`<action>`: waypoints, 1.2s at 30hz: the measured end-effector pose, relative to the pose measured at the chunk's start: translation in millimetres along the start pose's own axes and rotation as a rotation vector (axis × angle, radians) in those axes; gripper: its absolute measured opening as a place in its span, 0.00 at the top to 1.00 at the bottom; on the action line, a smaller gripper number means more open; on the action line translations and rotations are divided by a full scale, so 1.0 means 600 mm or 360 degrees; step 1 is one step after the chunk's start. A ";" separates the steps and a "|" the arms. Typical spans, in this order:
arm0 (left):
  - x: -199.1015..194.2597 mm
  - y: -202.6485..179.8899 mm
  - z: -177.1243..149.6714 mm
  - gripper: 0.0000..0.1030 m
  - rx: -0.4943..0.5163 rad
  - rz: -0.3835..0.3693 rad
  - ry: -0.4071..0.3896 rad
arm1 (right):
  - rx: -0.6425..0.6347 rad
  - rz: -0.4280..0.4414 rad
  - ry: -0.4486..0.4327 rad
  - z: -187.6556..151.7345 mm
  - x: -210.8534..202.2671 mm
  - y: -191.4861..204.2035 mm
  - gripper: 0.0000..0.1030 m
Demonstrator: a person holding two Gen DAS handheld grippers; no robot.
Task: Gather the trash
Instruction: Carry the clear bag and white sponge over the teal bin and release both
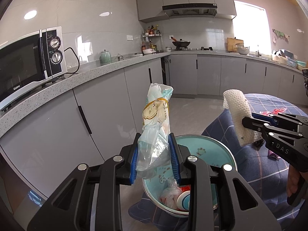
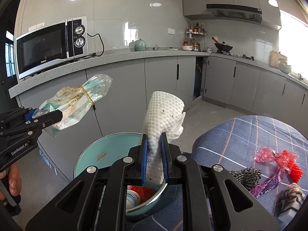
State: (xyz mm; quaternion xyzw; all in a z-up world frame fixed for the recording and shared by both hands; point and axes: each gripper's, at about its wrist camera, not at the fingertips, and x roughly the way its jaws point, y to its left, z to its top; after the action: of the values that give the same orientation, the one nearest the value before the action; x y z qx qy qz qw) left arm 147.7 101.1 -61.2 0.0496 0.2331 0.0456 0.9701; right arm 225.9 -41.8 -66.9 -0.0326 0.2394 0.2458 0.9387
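My left gripper (image 1: 155,156) is shut on a clear plastic bag (image 1: 156,119) with printed paper inside and a yellow band round it; it stands upright above a turquoise bowl (image 1: 209,148). That bowl holds a white cup, crumpled plastic and red scraps. My right gripper (image 2: 154,156) is shut on a white dimpled paper towel (image 2: 163,111), held above the same bowl (image 2: 113,144). Seen from the left wrist, the right gripper (image 1: 250,126) with the towel (image 1: 237,113) hovers to the right of the bowl. From the right wrist, the left gripper (image 2: 48,117) with the bag (image 2: 77,98) is at the left.
The bowl rests on a blue plaid cloth (image 2: 240,134). On it lie red cellophane (image 2: 277,157), a purple wrapper (image 2: 269,184), a dark scrubber (image 2: 246,177) and a crumpled scrap (image 2: 292,192). A grey counter with a microwave (image 1: 28,65) and cabinets runs behind.
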 end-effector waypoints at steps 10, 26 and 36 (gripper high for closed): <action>0.006 0.001 -0.001 0.72 -0.0006 -0.0005 0.0010 | -0.0013 0.0012 0.0019 -0.001 0.012 0.007 0.86; 0.008 -0.007 -0.004 0.44 0.0003 -0.0046 0.0005 | -0.0060 0.0057 0.0080 -0.015 0.035 0.027 0.49; 0.020 -0.007 -0.010 0.41 0.0001 -0.0045 0.0037 | -0.0028 0.0048 0.0108 -0.032 0.037 0.018 0.46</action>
State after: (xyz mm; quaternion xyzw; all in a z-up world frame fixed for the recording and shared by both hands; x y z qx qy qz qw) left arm 155.8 99.0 -72.5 0.0462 0.2452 0.0323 0.9678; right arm 229.7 -25.9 -93.7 -0.0456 0.2695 0.2606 0.9259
